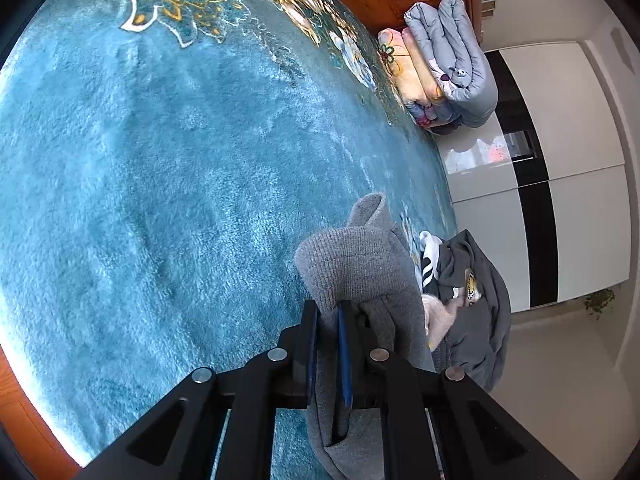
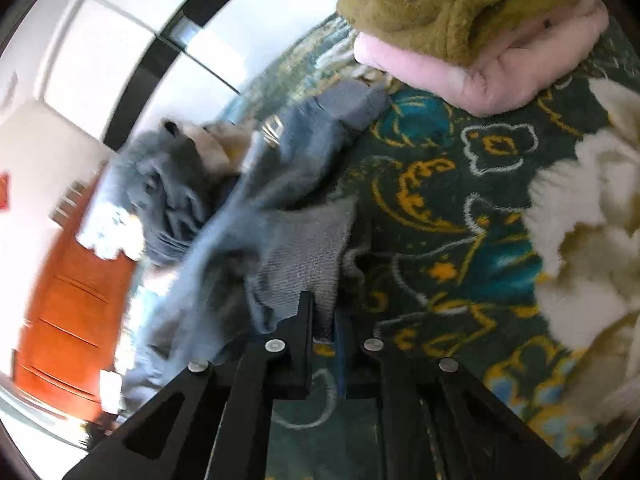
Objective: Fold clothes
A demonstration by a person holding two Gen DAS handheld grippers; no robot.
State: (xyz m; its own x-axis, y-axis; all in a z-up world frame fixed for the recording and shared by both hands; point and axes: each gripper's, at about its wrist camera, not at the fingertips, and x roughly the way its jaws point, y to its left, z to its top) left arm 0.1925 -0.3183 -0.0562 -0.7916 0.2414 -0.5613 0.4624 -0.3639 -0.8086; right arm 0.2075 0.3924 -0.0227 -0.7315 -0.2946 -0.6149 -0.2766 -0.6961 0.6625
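Note:
A grey knit garment (image 1: 352, 268) hangs from my left gripper (image 1: 328, 312), whose jaws are shut on a fold of it above the teal plush blanket (image 1: 160, 184). In the right wrist view the same grey knit garment (image 2: 296, 240) stretches left across the patterned blanket (image 2: 440, 200), and my right gripper (image 2: 324, 316) is shut on its edge. That view is motion-blurred on the left.
A heap of dark grey and striped clothes (image 1: 472, 292) lies beside the grey garment. Folded quilts (image 1: 444, 60) are stacked at the bed's far end. An olive and pink folded pile (image 2: 480, 28) and a white fluffy garment (image 2: 592, 220) lie near my right gripper. A white wardrobe (image 1: 560, 168) stands beyond the bed.

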